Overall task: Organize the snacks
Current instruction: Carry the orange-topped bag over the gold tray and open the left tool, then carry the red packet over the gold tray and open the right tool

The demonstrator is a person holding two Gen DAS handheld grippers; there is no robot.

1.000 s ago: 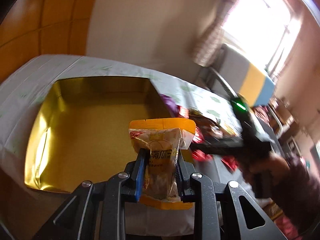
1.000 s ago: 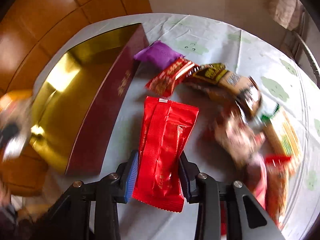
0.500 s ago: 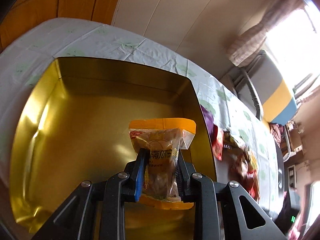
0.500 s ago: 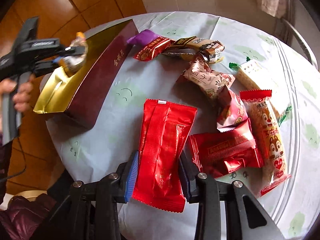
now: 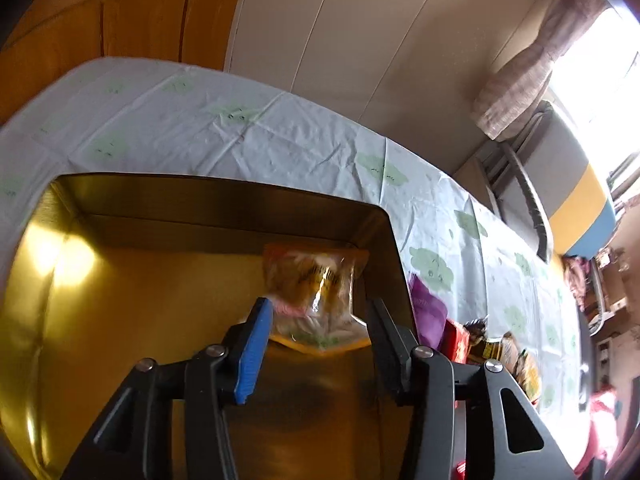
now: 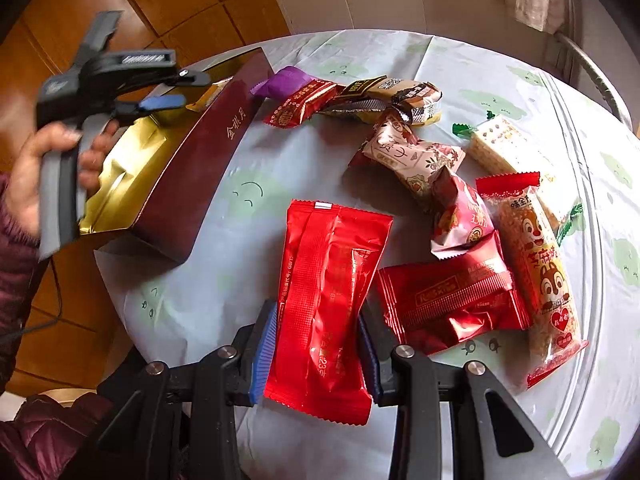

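Observation:
In the left wrist view my left gripper [image 5: 319, 308] hangs over the gold-lined box [image 5: 140, 300], its jaws opening. The orange snack packet [image 5: 316, 276] is blurred and loose between and beyond the fingers, and the pads do not touch it. The right wrist view shows the same left gripper [image 6: 194, 89] above the box's maroon wall [image 6: 208, 168], held by a hand [image 6: 36, 168]. My right gripper [image 6: 318, 332] is shut on a long red packet [image 6: 328, 300] above the tablecloth, to the right of the box.
Several loose snacks lie right of the box: a purple one [image 6: 286, 80], a brown one [image 6: 400, 94], a pink one [image 6: 412, 156], a red foil one [image 6: 448, 296] and a squirrel-print bar [image 6: 540, 264]. The table edge [image 6: 120, 304] is near. A chair [image 5: 576, 200] stands beyond.
My left gripper moved in over the box and its jaws parted, letting go of the orange packet, which now drops away blurred. The right gripper keeps its grip on the red packet.

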